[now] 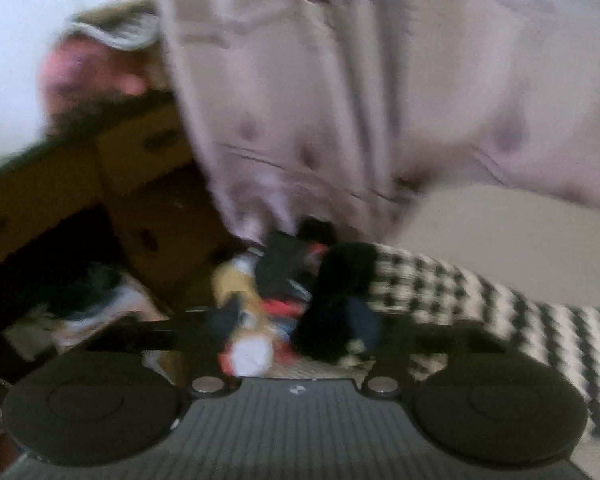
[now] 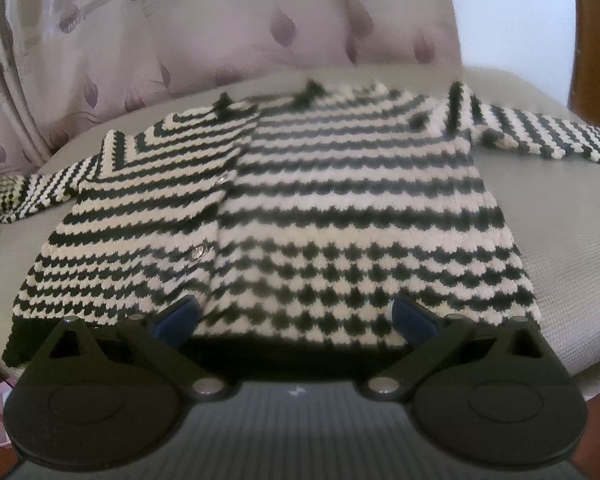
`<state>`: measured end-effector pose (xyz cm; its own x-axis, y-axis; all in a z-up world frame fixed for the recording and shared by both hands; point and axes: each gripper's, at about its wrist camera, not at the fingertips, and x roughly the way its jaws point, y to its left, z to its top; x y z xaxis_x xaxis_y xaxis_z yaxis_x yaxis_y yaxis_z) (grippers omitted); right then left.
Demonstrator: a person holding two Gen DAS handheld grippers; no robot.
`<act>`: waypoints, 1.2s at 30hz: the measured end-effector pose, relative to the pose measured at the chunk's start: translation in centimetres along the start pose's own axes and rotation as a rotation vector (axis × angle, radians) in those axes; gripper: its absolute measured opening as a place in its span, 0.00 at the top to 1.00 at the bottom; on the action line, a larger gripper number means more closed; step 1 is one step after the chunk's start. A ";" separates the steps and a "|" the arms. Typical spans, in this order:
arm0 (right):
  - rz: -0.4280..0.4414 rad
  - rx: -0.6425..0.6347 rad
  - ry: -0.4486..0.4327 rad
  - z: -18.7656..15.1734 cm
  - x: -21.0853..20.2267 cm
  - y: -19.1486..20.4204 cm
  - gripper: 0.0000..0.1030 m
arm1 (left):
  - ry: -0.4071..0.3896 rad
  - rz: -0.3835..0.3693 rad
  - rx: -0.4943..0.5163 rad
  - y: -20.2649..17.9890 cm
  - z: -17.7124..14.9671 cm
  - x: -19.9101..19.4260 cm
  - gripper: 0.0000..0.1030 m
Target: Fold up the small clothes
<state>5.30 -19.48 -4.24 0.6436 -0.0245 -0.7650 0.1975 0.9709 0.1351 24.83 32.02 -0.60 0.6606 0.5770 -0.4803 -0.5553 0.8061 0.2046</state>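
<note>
Where the left wrist view was sharp enough to read, brown cardboard boxes filled the left of the frame; one box at lower left stood open, with dark and pale items inside that could not be identified through the blur. A heap of mixed clothes, yellow, red, white and dark, lay at lower centre beside the boxes. Whether it sat in a container could not be told.

The black-and-white knitted cardigan lay flat on a pale grey cushioned surface, filling the middle of the right wrist view. Stripes ran across the body, with a black hem band along the bottom edge. One front panel was folded over at centre left, bearing two shiny buttons. One sleeve stretched to the upper right, the other to the left edge. In the left wrist view a sleeve with a black cuff ran across the lower right. A pale floral curtain hung behind.

The right gripper stood wide open over the hem, blue pads apart, clasping nothing. The left gripper appeared parted; blur hid the pads, and no cloth could be seen between the fingers.
</note>
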 end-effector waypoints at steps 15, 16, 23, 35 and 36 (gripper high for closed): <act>0.079 0.439 -0.295 0.9 -4.2 -15.0 0.00 | -0.028 -0.437 0.091 -8.8 -9.0 -11.2 0.08; 0.085 0.467 -0.314 1.0 -4.3 -16.6 0.00 | -0.014 -0.471 0.087 -9.5 -9.7 -11.6 0.09; -0.031 0.686 -0.330 2.9 -3.2 -30.2 0.20 | 0.028 -0.499 0.172 -13.8 -13.2 -13.2 0.09; -0.145 0.911 -0.253 9.5 1.6 -49.2 0.23 | 0.081 -0.466 0.158 -13.5 -13.3 -11.8 0.04; -0.142 0.916 -0.208 9.9 2.6 -49.8 0.23 | 0.079 -0.455 0.167 -13.6 -13.3 -11.9 0.03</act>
<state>4.46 -70.29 -6.70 0.6705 -0.2553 -0.6966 0.7302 0.3933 0.5587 17.83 12.41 -8.97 0.7738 0.1551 -0.6142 -0.1267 0.9879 0.0897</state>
